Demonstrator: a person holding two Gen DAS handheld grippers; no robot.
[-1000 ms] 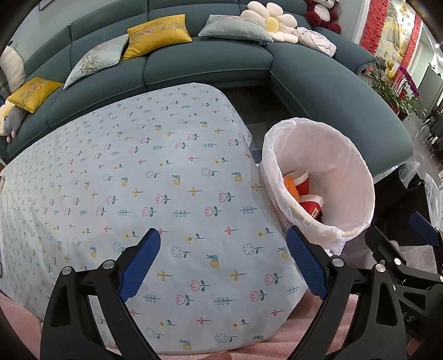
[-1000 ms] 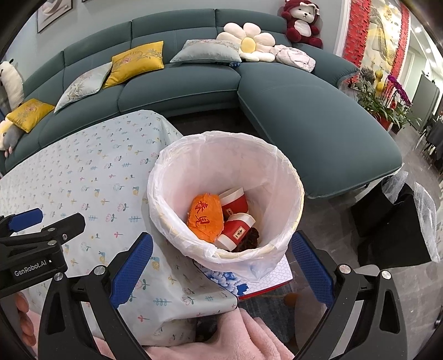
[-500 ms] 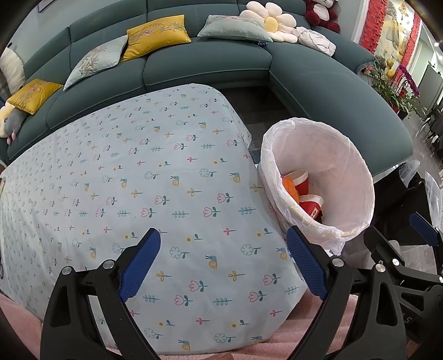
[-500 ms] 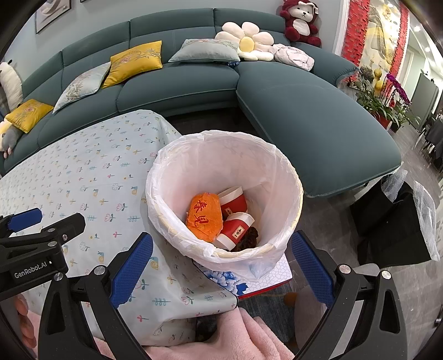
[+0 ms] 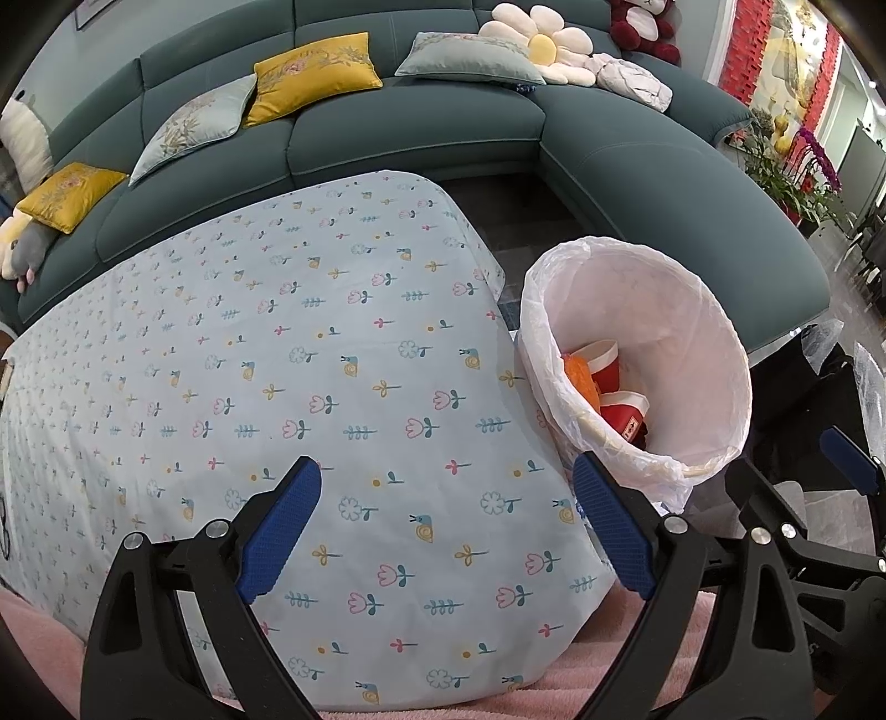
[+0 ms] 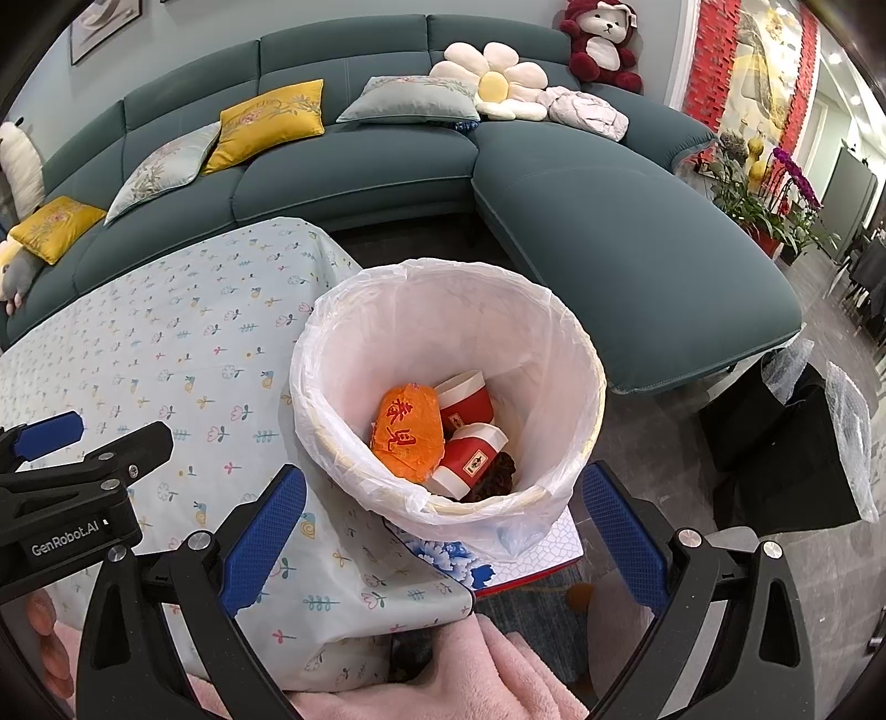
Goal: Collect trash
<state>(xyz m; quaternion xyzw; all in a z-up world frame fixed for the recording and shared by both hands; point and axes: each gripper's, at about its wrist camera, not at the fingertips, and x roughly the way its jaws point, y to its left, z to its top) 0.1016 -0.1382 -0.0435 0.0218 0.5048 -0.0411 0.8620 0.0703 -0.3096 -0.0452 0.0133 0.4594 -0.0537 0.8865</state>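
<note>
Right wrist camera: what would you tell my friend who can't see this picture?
The open, empty right gripper hangs over a white-lined bin holding an orange wrapper and two red cups. The bin stands beside a table with a flowery cloth, and a teal sofa lies behind.

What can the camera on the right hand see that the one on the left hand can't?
Only the right view looks straight down into the bin: the whole orange packet, a dark scrap under the cups, and the patterned box the bin stands on. It also shows the whole plush bear.

Only the left view shows the near stretch of tablecloth, with no trash on it.

Both show the two red cups, the sofa, and each open, empty tool: left, right.
</note>
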